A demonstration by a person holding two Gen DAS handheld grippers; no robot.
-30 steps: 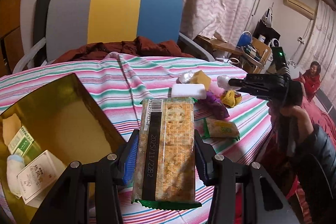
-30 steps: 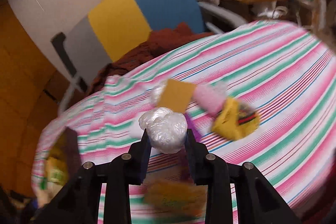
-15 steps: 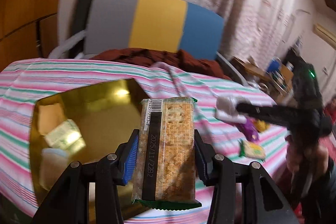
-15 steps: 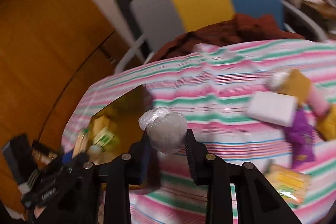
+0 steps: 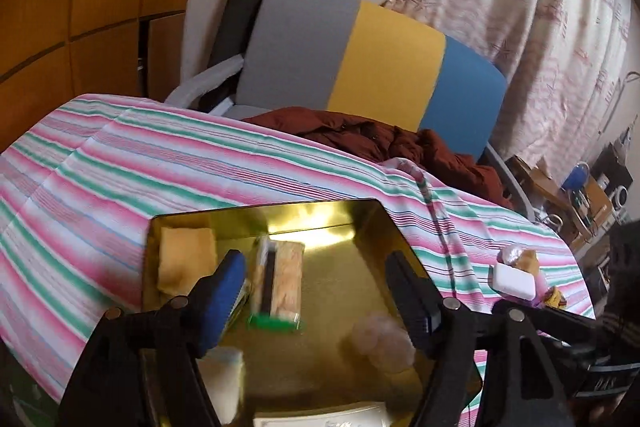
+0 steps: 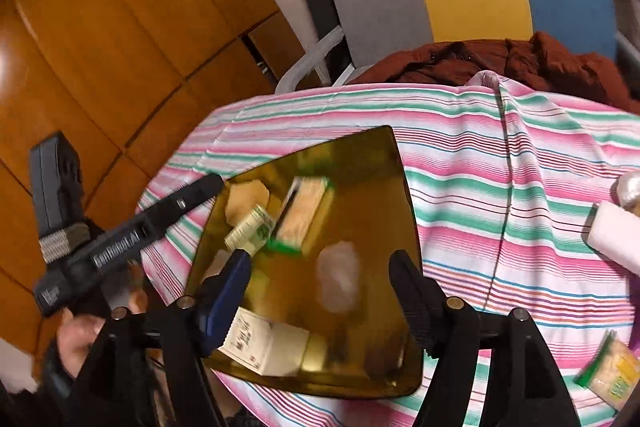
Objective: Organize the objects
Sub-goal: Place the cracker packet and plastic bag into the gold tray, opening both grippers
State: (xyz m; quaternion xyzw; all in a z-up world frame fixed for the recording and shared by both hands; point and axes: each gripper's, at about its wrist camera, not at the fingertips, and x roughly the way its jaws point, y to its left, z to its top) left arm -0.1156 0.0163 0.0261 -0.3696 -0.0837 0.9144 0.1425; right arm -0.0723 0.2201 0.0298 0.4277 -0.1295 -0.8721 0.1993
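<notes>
A gold tin box (image 5: 360, 223) (image 6: 408, 195) sits on the striped tablecloth. Inside it lie a cracker pack (image 5: 280, 277) (image 6: 304, 215), blurred as it drops, and a clear plastic-wrapped ball (image 5: 384, 341) (image 6: 338, 277), also blurred. My left gripper (image 5: 312, 297) hangs open above the tin with nothing between its fingers. My right gripper (image 6: 320, 291) is open over the tin too, the ball below it. A yellow pad (image 5: 184, 259), a green-and-white packet (image 6: 252, 229) and a white carton (image 6: 256, 341) also rest in the tin. The left gripper's body (image 6: 120, 243) shows in the right wrist view.
On the cloth to the right lie a white block (image 5: 514, 281) (image 6: 616, 237), a small wrapped item (image 5: 512, 255) and a green-edged snack bag (image 6: 612, 373). A grey, yellow and blue chair (image 5: 372, 67) with a brown garment (image 5: 380, 143) stands behind the table. Wooden panels fill the left.
Both grippers swung left over the tin and opened. The cracker pack left my left gripper and the wrapped ball left my right gripper; both now lie in the tin.
</notes>
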